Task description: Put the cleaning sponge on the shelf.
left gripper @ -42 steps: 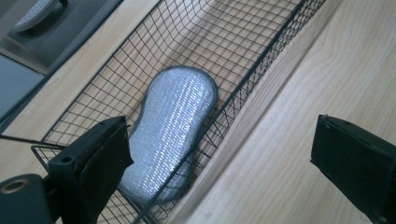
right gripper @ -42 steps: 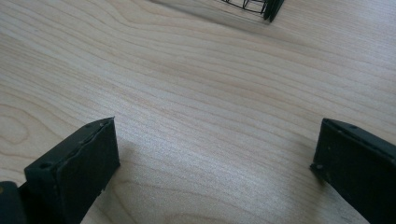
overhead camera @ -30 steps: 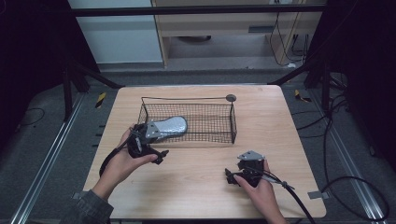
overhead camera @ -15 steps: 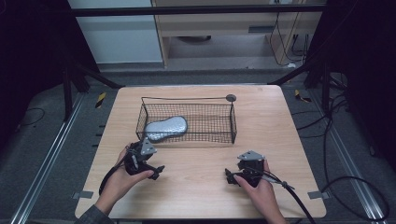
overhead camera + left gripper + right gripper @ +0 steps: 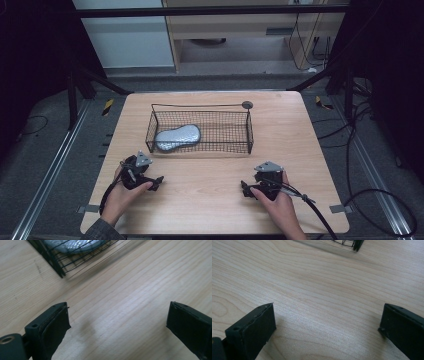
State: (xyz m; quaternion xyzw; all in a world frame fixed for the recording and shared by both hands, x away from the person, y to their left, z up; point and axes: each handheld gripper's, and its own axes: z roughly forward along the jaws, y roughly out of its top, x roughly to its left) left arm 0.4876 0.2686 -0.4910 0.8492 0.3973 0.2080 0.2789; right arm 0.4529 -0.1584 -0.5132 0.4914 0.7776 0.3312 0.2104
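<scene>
Withdrawn left hand-held gripper sits near basketed grey pouch.

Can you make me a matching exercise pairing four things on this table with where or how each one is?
Things:
1. grey oval pad
2. black wire basket
3. left gripper
4. right gripper

Places or states:
A. open, near the table's front right
B. standing mid-table, toward the back
C. lying inside the basket's left end
D. open, just in front of the basket's left corner

Pairs: 1-C, 2-B, 3-D, 4-A
</scene>
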